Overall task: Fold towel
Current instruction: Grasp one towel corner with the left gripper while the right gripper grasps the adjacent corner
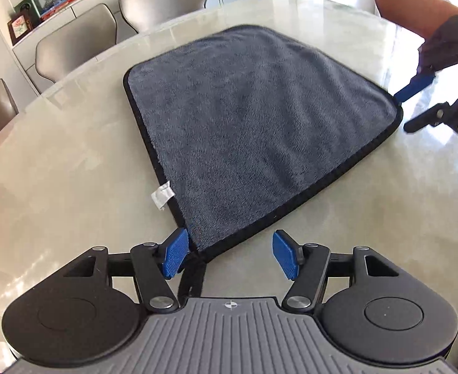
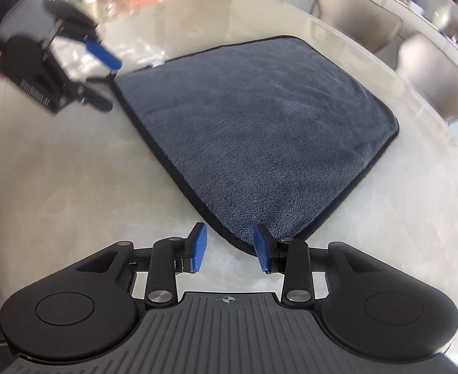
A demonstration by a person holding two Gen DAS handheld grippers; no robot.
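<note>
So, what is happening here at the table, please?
A person holds a gripper in each hand, about to fold a grey towel that lies flat and unfolded on the table. The left gripper is open at one corner, near the white tag. The right gripper is open at a neighbouring corner, which sits between its fingers. Neither has closed on the towel yet.

The left hand-held gripper (image 1: 230, 254) has a matte black body with two round side caps, silver pivot screws, a grey ribbed centre plate bearing a small crosshair mark, and blue textured finger pads (image 1: 175, 254). The right hand-held gripper (image 2: 230, 247) looks alike, its orange-brown rounded handle (image 1: 413, 9) showing in the left view.
</note>
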